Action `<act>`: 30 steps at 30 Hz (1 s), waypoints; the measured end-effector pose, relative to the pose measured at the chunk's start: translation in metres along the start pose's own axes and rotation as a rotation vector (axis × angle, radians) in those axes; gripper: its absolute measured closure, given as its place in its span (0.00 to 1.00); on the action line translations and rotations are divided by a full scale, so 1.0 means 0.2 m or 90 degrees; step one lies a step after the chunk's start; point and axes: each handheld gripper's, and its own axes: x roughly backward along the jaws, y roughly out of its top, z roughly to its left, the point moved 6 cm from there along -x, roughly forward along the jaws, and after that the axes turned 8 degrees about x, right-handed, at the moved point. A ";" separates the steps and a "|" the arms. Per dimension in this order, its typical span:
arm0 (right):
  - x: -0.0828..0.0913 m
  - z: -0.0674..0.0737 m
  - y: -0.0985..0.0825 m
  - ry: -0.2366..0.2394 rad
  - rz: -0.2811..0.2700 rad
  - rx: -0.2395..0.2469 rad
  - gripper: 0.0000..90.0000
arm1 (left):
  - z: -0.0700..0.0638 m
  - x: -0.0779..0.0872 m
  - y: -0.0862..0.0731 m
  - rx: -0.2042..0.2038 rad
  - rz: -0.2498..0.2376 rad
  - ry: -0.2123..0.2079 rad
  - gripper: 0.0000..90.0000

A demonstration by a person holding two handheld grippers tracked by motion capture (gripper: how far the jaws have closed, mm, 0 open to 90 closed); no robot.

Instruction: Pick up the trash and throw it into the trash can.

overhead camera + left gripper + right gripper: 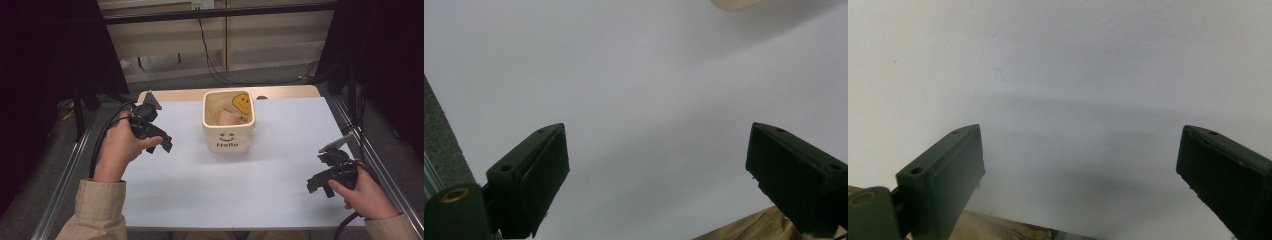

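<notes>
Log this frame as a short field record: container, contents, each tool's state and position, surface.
container: cream square tub printed "Hello", upright at table centre
contents: paper cup and yellow smiley piece
left tool: open, empty, left of tub, apart from it
right tool: open, empty, near right edge
surface: white table

Left gripper: black body, black cable looping off rear, grey three-cornered plate on top. Right gripper: same black build, grey plate on top, black cable trailing toward table edge. Left gripper view: two blocky black jaws, flat inner pads, small round screw holes on top faces, brass-coloured ring at lower left mount. Right gripper view: matching dark jaws, screw holes on top. Both forearms in beige sleeves with ribbed cuffs; hands bare.
</notes>
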 end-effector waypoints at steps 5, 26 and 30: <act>0.00 0.00 0.00 -0.002 0.000 -0.001 0.06 | 0.00 -0.06 -0.07 0.002 -0.006 -0.001 0.11; -0.01 0.01 0.00 -0.003 -0.005 0.006 0.06 | 0.00 -0.30 -0.34 -0.012 -0.003 -0.027 0.09; -0.01 0.01 0.00 -0.005 -0.001 0.006 0.06 | 0.01 -0.34 -0.38 -0.015 0.007 -0.027 0.09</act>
